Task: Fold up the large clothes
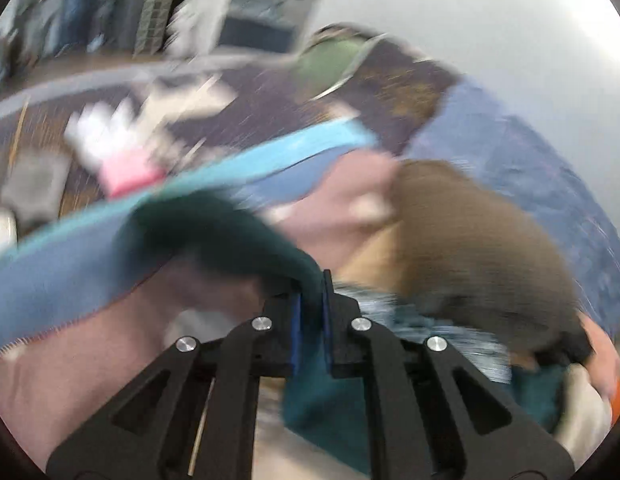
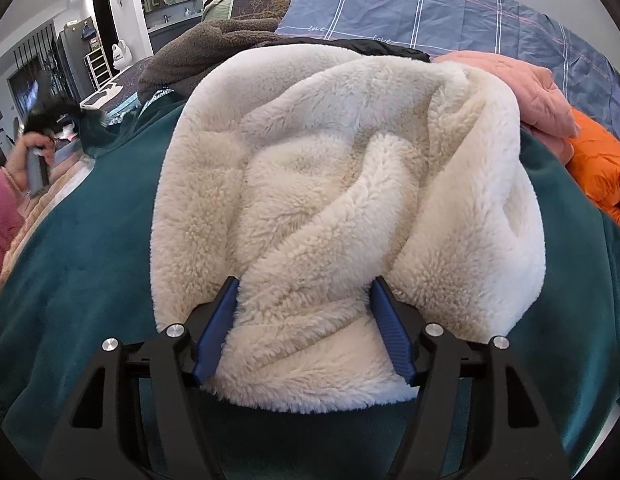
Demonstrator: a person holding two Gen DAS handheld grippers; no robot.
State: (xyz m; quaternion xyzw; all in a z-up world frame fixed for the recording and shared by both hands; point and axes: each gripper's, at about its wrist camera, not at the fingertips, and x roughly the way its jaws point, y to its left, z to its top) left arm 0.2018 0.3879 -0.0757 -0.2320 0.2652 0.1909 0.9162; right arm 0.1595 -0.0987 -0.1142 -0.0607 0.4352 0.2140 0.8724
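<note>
A large dark teal garment (image 2: 90, 264) with a cream fleece lining (image 2: 349, 184) lies spread on the bed. My right gripper (image 2: 306, 300) is wide open, its blue pads (image 2: 218, 332) on either side of a fold of the cream fleece, touching it. My left gripper (image 1: 311, 300) is shut on an edge of the teal fabric (image 1: 214, 228), which hangs over and between its fingers. The left wrist view is heavily blurred. The left gripper also shows far left in the right wrist view (image 2: 38, 164), in a hand, blurred.
A brown fleece garment (image 2: 198, 56), a pink quilted one (image 2: 529, 88) and an orange puffer (image 2: 601, 168) lie around the teal garment. The bed has a blue checked cover (image 2: 429, 8). A light blue cloth (image 1: 110, 220) and a room with furniture lie to the left.
</note>
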